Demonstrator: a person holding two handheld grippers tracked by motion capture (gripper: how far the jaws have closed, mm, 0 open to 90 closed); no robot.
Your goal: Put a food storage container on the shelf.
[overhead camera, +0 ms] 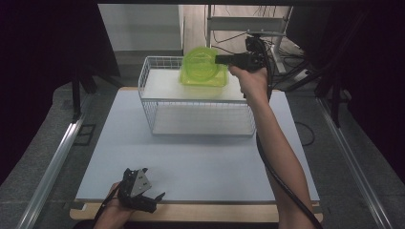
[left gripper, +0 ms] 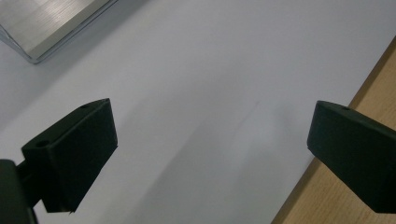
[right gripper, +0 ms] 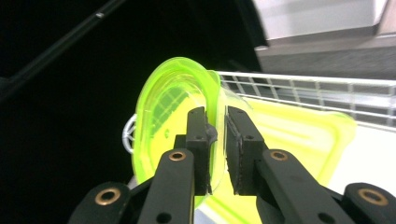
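Green lid (overhead camera: 199, 64) stood on edge, tilted, at the far right corner of the wire basket (overhead camera: 148, 78), above a green container (overhead camera: 206, 78) that rested on the basket's white upper shelf.

Left to right:

1. The left gripper (overhead camera: 145, 191) lay at the near edge of the tabletop (overhead camera: 191, 162), left of centre. Its jaws were spread wide over the bare white surface, with nothing between them.
2. The wire basket occupied the far centre of the tabletop.
3. The right gripper (overhead camera: 220, 59) reached in level from the right, at the basket's far right corner. In the right gripper view its jaws straddled the lid's rim (right gripper: 212, 107): the left pad touched it, and a narrow gap showed beside the right pad.
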